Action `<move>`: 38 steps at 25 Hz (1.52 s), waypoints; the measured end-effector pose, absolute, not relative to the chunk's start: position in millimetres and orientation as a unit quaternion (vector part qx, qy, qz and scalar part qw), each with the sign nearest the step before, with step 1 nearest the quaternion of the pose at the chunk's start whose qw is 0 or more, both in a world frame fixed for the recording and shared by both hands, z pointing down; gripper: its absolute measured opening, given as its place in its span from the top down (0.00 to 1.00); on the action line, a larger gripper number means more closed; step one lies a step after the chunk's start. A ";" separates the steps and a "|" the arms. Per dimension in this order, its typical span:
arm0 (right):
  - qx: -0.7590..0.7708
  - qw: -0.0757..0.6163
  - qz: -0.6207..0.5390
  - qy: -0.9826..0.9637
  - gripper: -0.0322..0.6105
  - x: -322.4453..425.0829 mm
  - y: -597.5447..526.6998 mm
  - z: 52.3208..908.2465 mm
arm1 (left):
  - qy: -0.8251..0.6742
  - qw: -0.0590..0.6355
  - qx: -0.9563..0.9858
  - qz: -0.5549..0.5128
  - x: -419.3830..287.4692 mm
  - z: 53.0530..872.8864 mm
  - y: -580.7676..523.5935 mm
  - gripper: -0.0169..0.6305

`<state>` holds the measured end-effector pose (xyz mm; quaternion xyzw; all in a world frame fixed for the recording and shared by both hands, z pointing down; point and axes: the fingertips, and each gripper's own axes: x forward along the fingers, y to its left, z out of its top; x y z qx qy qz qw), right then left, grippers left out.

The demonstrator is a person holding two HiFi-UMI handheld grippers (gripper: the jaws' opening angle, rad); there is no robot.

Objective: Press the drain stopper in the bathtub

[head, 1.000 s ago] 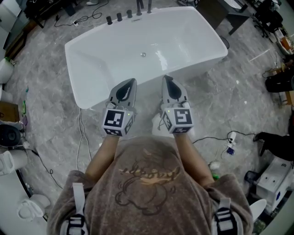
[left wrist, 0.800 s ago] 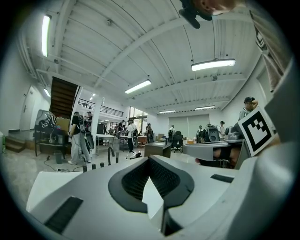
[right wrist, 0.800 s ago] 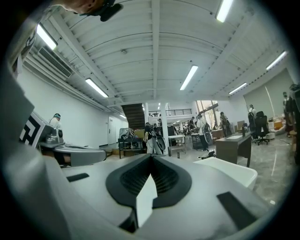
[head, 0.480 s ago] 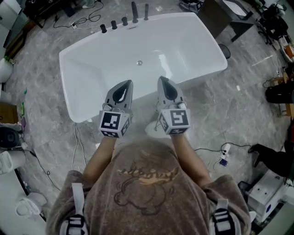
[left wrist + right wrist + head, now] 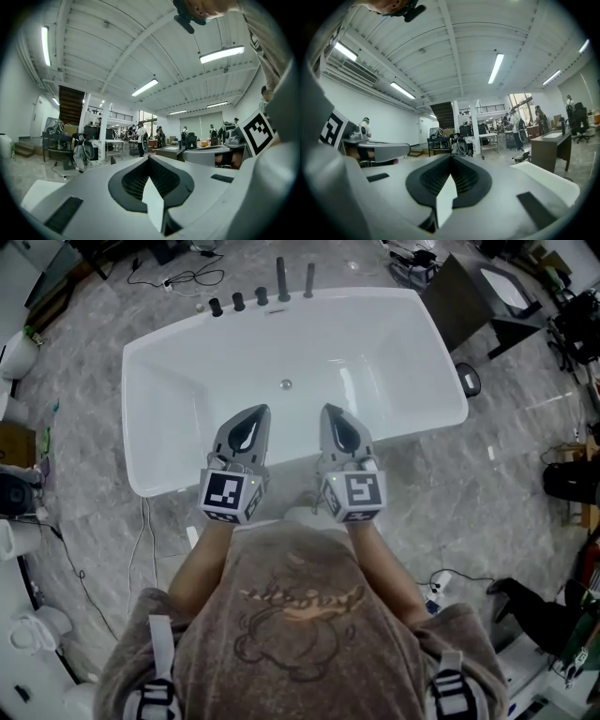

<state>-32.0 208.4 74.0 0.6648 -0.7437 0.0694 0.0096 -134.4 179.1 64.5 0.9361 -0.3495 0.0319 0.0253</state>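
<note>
Since I've moved in over the last 1 s, the head view now has the bathtub [image 5: 412,362] squarer under me. The drain stopper [image 5: 286,384] has slid down the pic toward my tips. It sits on the tub floor, mid-tub on the far side, below the row of taps [image 5: 262,294] on the far rim. My left gripper [image 5: 251,423] & right gripper [image 5: 336,423] hang side by side over the near rim, pointing forward, same pose as before. The stopper lies ahead of them, about midway btw the 2, well apart from both. So the approach is closing, but the reach down hasn't begun & nothing's pressed yet.

Left gripper view: my jaws [image 5: 149,159] are closed together at the tip w/ nothing btw them. Beyond them I see only the hall & ceiling lights, no stopper.

Right gripper view: same story, jaws [image 5: 451,159] closed tip to tip & empty, looking out across the hall. No stopper here either.

My guess: closed tips suit a push. 1 gripper needs to tilt down into the tub & come onto the stopper from above.
</note>
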 end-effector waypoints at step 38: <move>0.654 -0.014 0.068 -0.753 0.95 3.5 48.0 111.5 | -0.320 0.021 0.946 0.044 -76.9 100.4 31.5 0.97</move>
